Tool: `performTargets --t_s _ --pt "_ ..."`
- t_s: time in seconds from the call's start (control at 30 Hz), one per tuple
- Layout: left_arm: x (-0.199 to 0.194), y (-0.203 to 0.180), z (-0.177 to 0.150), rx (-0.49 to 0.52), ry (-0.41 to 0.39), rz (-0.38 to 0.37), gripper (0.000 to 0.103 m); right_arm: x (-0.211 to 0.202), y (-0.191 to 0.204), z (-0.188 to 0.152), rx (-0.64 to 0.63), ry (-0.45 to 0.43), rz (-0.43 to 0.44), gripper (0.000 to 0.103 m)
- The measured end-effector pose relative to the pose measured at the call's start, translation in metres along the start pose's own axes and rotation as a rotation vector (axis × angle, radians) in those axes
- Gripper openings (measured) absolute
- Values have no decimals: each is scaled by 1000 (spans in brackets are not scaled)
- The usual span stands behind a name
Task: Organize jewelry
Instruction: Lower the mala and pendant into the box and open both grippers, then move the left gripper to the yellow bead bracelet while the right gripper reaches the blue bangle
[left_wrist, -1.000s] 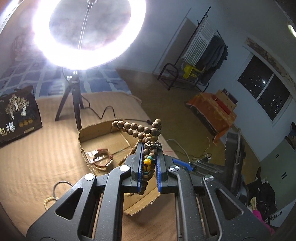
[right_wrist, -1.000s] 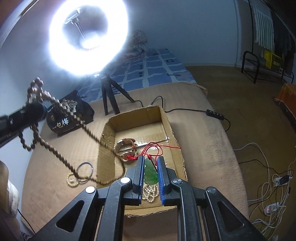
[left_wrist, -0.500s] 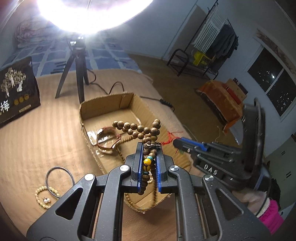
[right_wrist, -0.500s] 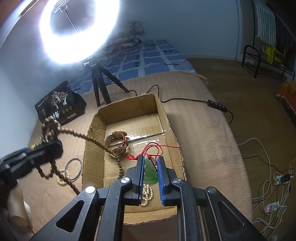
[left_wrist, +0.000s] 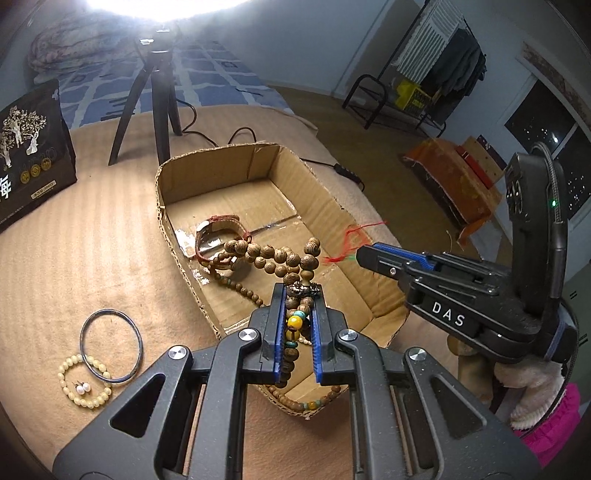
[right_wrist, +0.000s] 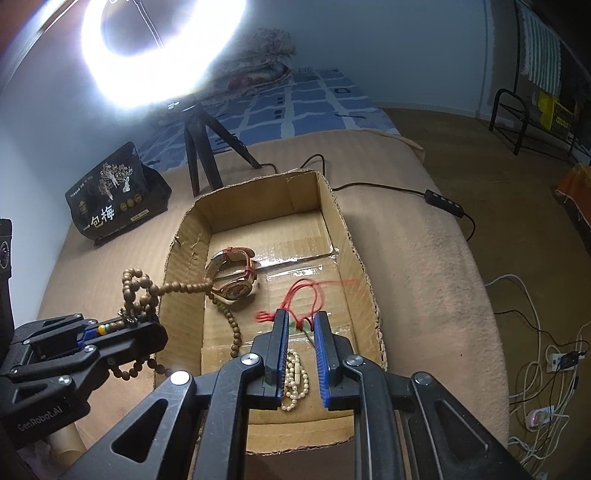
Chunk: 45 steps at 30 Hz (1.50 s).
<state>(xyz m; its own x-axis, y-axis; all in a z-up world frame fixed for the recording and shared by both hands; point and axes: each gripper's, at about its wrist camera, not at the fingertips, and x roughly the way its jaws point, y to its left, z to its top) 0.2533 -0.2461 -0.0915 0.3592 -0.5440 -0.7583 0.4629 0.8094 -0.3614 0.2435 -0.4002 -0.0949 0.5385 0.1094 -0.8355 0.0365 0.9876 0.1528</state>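
My left gripper (left_wrist: 299, 291) is shut on a long wooden bead necklace (left_wrist: 275, 256), held over the near left part of the cardboard box (left_wrist: 173, 173); its strand trails into the box (right_wrist: 234, 326). My right gripper (right_wrist: 301, 317) has opened; the green pendant with red cord (right_wrist: 301, 295) drops between its fingers, blurred, over the box (right_wrist: 354, 251). A watch (right_wrist: 232, 273) and a pearl strand (right_wrist: 293, 380) lie in the box. The left gripper shows in the right wrist view (right_wrist: 122, 328), the right gripper in the left wrist view (left_wrist: 369, 254).
On the tan blanket left of the box lie a metal bangle (left_wrist: 110, 345), a cream bead bracelet (left_wrist: 83, 380) and pearl earrings (left_wrist: 83, 387). A black bag (right_wrist: 114, 195) and a ring-light tripod (right_wrist: 201, 151) stand behind. A cable with a switch (right_wrist: 443, 199) runs right.
My left gripper has lowered the wooden beads toward the box, more strand now lying inside. My right gripper's jaws have widened and let the green pendant go.
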Motion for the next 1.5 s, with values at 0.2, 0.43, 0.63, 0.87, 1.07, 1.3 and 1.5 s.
performTargets --t_s 0.2,0.43,0.63,0.87,1.07,1.3,1.5 --pt "1 -1 0 4 13 24 23 -1 -2 1 15 -11 -19 31" --pt "-4 6 -3 -9 5 41 37 -6 -6 0 25 -33 -56 61" --pt "-10 11 -6 -8 3 55 37 -10 -2 -1 28 -43 -58 71" --pt "-29 18 -9 -5 -11 65 37 -16 10 -2 5 -53 -50 72" --pt "-55 39 -12 -26 -50 93 37 -24 24 -2 -4 -71 -27 72" --pt "-87 76 -22 -32 -59 164 37 -32 53 -3 -35 -88 12 74" --pt "-108 122 -40 -75 -43 224 37 -30 85 -4 -69 -82 65 74"
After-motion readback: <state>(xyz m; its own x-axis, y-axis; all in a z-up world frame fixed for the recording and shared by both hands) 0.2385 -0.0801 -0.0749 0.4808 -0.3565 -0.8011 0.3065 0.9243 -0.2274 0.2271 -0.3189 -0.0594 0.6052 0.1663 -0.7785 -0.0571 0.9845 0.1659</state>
